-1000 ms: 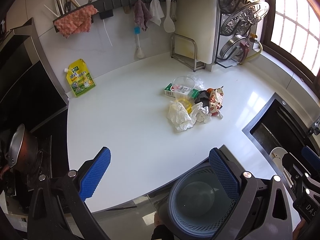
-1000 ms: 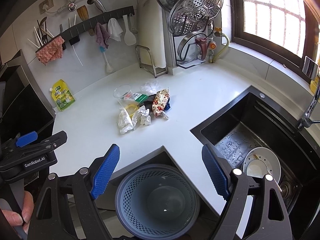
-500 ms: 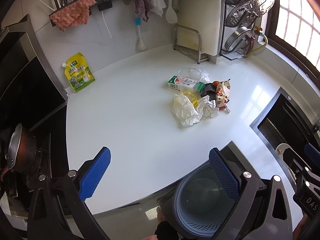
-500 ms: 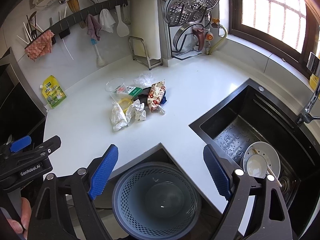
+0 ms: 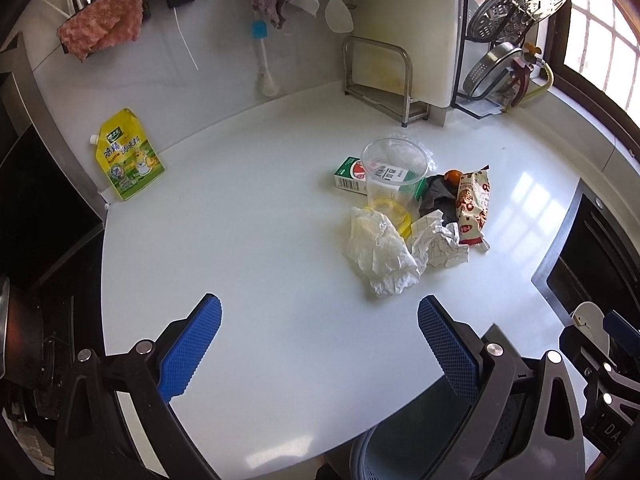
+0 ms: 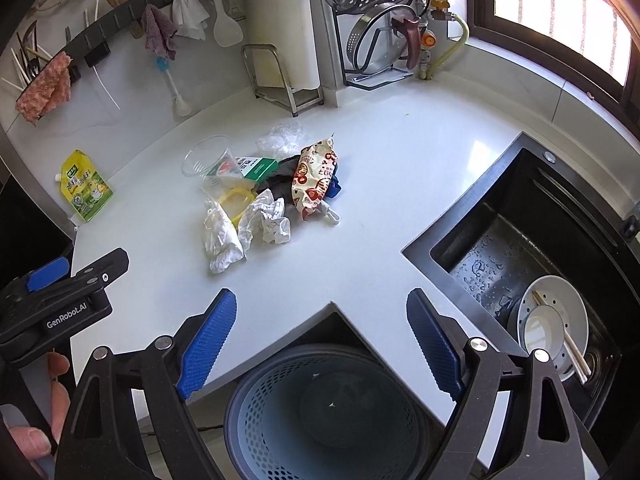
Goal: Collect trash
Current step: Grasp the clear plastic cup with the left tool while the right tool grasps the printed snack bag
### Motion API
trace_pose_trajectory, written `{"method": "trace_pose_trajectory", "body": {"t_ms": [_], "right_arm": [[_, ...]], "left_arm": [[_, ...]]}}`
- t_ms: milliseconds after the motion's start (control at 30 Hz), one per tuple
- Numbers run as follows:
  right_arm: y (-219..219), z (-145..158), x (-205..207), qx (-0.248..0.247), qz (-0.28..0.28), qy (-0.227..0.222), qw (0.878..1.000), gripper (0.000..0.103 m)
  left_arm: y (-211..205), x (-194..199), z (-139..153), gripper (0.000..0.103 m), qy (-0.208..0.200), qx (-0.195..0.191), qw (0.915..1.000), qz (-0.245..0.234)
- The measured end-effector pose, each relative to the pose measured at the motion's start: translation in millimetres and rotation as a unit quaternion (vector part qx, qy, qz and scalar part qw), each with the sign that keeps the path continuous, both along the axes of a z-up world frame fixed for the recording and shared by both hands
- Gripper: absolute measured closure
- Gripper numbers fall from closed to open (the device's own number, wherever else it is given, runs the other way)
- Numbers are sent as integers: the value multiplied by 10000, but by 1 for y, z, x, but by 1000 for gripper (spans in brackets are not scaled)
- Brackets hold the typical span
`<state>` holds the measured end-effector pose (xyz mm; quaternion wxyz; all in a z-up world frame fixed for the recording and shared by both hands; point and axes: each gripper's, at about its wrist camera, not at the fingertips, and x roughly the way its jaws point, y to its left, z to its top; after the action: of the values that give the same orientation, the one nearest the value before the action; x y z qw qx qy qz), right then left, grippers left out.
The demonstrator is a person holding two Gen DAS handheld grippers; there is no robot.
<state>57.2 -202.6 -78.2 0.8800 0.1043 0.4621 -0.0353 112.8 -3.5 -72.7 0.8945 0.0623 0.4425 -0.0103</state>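
Note:
A heap of trash lies mid-counter: white crumpled tissue (image 5: 382, 254) (image 6: 222, 236), crumpled printed paper (image 5: 438, 240) (image 6: 268, 218), a clear plastic cup (image 5: 394, 170) (image 6: 210, 164), a green carton (image 5: 350, 174) (image 6: 260, 168), a red snack wrapper (image 5: 474, 204) (image 6: 314, 176) and a dark rag (image 5: 438, 196). A grey perforated bin (image 6: 324, 412) (image 5: 368, 456) stands on the floor below the counter corner. My left gripper (image 5: 320, 344) is open, empty, over the counter short of the tissue. My right gripper (image 6: 322, 336) is open, empty, above the bin.
A yellow pouch (image 5: 128, 156) leans on the back wall at left. A cutting board rack (image 5: 384, 80) and a lid rack (image 6: 380, 32) stand behind. A black sink (image 6: 532, 264) with a white bowl (image 6: 552, 320) lies right. A stove with a pot (image 5: 16, 344) sits left.
Both grippers have moved forward toward the trash heap, which looks larger now. The bin has slid lower in both views. Both stay open.

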Motion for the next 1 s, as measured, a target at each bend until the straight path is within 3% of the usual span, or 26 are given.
{"method": "trace_pose_trajectory", "body": {"t_ms": [433,667,1000], "right_arm": [[-24,-40,77,30,-169,-227,9996,20],[-45,-57,90,141,-380,-197,9990,20],[-53,-76,108,388,-505,-129,9979,20]], "left_arm": [[-29,72,-49,6,-615,-408,9966,-361],[-45,93,-68,6,-869,-640,9928,-520],[-55,120,-73,11,-1171,-583,9899,-538]]}}
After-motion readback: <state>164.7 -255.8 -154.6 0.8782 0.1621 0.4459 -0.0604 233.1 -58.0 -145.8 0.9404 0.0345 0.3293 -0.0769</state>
